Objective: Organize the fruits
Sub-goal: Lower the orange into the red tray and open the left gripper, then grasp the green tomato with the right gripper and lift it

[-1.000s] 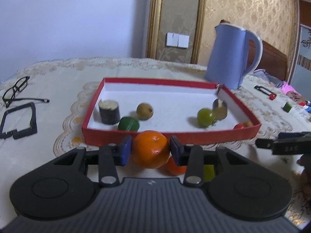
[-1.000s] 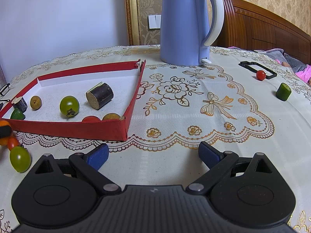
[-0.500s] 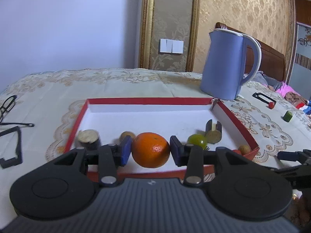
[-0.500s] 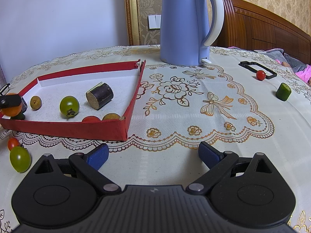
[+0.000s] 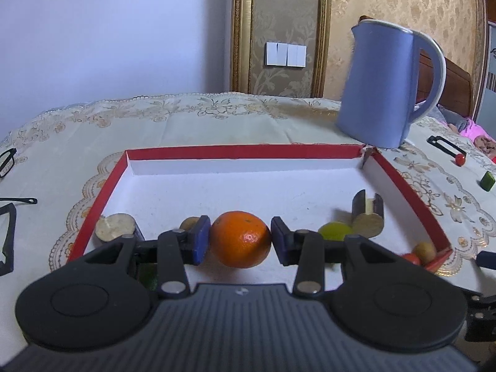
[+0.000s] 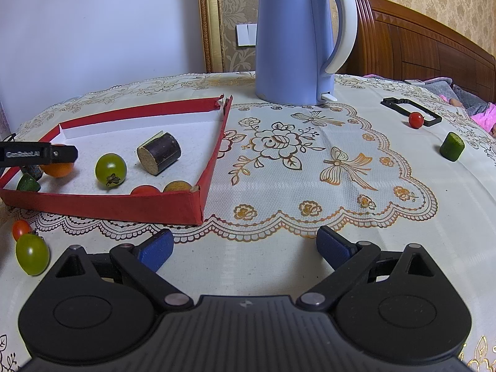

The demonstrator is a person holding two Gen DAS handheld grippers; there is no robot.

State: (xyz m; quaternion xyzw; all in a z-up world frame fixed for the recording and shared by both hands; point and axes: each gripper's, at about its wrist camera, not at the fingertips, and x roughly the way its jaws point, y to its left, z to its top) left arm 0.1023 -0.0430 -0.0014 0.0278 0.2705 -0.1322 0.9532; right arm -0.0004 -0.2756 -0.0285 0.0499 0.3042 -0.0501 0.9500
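- Left claw (image 5: 240, 240): closed on the orange (image 5: 240, 239). Both blue pads press against the sides of the fruit, which hangs between them above the white floor of the tray (image 5: 406, 186), just past its near wall.
- Just left of the left claw, inside the tray: a small brown fruit (image 5: 189, 222), partly hidden behind the left pad, and beyond it a short cut stick piece (image 5: 115, 230) near the tray's left wall.
- Just right of the left claw, inside the tray: a green tomato (image 5: 335, 231) touching or nearly touching a second cut stick piece (image 5: 367, 215).
- Further right, in the tray's near right corner: a red tomato (image 5: 410, 259) beside a second brown fruit (image 5: 425, 251).
- Beyond the tray's far right corner: a blue kettle (image 5: 384, 86) standing upright on the desk (image 5: 217, 124).
- Right claw (image 6: 245, 246): open, nothing between its pads, held low over the lace cloth on the desk.
- Left of the right claw, on the desk outside the tray: a second green tomato (image 6: 32, 253) with a small red tomato (image 6: 21, 228) just behind it.
- Far right of the right claw, on the desk: a green cut piece (image 6: 452, 146) and, behind it, a red cherry tomato (image 6: 415, 120) against a black frame (image 6: 403, 105).
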